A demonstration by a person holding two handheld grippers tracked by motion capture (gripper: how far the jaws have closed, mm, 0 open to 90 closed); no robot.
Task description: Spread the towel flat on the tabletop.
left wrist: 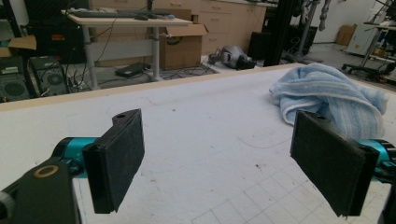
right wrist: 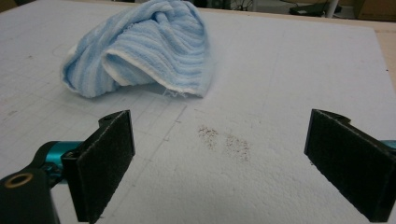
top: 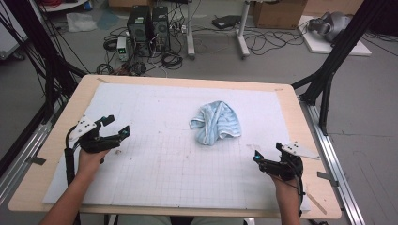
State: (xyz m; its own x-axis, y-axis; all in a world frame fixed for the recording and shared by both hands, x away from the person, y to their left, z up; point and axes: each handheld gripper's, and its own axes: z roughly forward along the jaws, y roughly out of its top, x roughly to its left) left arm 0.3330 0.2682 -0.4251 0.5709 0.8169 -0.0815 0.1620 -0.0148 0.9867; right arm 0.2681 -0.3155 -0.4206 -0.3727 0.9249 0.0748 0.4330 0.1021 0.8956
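Hands point(top: 91, 157) low — towel point(top: 216, 123) between.

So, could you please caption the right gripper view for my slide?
Right gripper, jaws open, faces a crumpled blue towel on the white gridded mat.

Towel point(top: 216, 123) lies crumpled, its inner folds and underside hidden; in the left gripper view its right part runs behind the right jaw; the brownish specks point(right wrist: 224, 140) on the mat are too small to identify
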